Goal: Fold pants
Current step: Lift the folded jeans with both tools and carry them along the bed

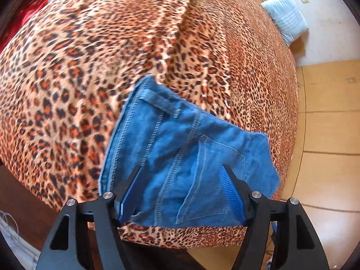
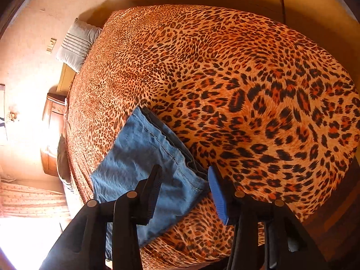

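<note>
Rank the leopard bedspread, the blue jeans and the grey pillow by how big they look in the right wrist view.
1. leopard bedspread, filling most of the view
2. blue jeans
3. grey pillow, though it lies far from the camera, so its true size is unsure.

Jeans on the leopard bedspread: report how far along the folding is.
Done: the jeans lie as a compact folded stack on the leopard bedspread, layered edges visible in the right wrist view.
In hand: nothing. The left gripper and right gripper both stand open above the denim, pads off it.
Left: possibly only tidying; whether another fold is intended cannot be told.
</note>
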